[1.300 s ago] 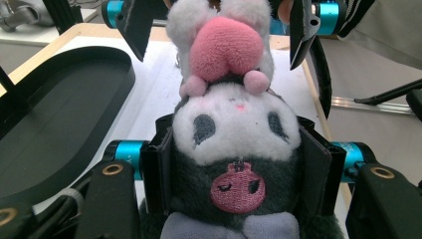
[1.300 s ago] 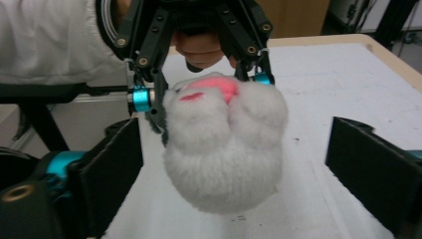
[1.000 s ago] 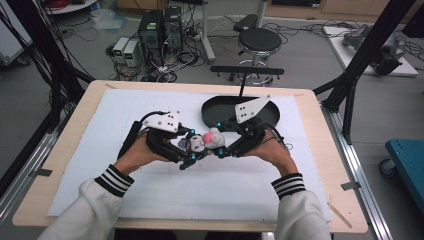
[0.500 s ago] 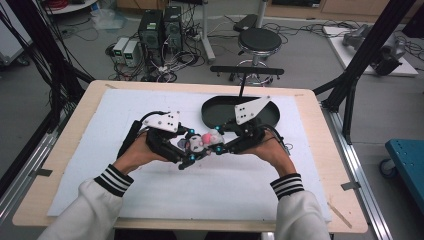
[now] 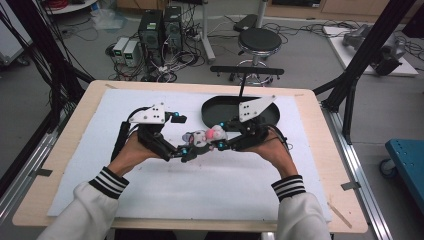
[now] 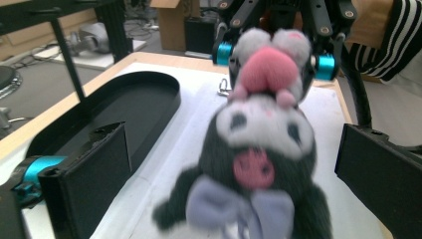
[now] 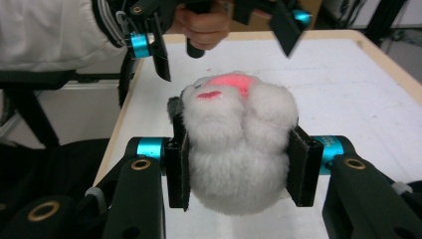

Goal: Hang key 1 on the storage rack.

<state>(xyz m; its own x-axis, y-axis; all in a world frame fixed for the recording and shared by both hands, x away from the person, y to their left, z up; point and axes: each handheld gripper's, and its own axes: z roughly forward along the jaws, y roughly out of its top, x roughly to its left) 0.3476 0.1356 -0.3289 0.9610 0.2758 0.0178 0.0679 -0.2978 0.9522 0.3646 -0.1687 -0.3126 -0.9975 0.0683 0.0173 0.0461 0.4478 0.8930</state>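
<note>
A small plush toy [image 5: 204, 136] with a dark face, white fluffy head, pink cap and grey bow hangs just above the white mat between the two grippers. My right gripper [image 7: 239, 167] is shut on its fluffy white head [image 7: 239, 134], with both pads pressed in after closing on it. My left gripper [image 6: 236, 164] is open. Its jaws have just been opening and now stand wide on either side of the toy's body [image 6: 259, 159] without touching it. From above, the left gripper [image 5: 184, 151] faces the right gripper [image 5: 223, 143] across the toy.
A black oval tray [image 5: 227, 106] lies on the mat just behind the right hand, also seen as a tray [image 6: 134, 102] to the left of the toy. The white mat [image 5: 200, 190] covers the wooden table. A stool and computers stand on the floor beyond.
The left gripper's jaws have spread apart and let go of the plush toy. The right gripper has tightened on the toy's head. Both hands stay nearly where they were.
</note>
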